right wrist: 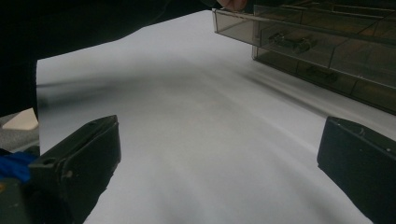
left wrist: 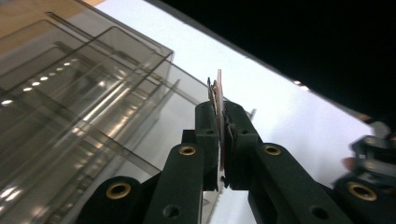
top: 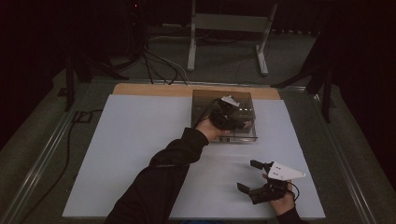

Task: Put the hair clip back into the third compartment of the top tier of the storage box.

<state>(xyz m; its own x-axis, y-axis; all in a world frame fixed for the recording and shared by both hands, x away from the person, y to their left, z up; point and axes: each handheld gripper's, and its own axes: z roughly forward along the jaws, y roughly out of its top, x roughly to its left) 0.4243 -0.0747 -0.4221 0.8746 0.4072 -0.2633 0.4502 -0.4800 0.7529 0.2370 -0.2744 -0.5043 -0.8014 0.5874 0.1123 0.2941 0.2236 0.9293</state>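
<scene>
The left gripper (left wrist: 221,140), held in a person's left hand (top: 211,129), has its two jaws clamped together on one thin, flat reddish card (left wrist: 218,100) that stands upright on edge between the pads. It is poised over one clear smoky plastic organizer box (top: 244,103) divided into several compartments — which one lies under the card I cannot tell. The box sits at the far middle of one white table sheet (top: 140,140). Nearer the person, well apart from the box, the right gripper (top: 251,176) hovers just above the sheet — its two jaws spread wide with nothing between them.
</scene>
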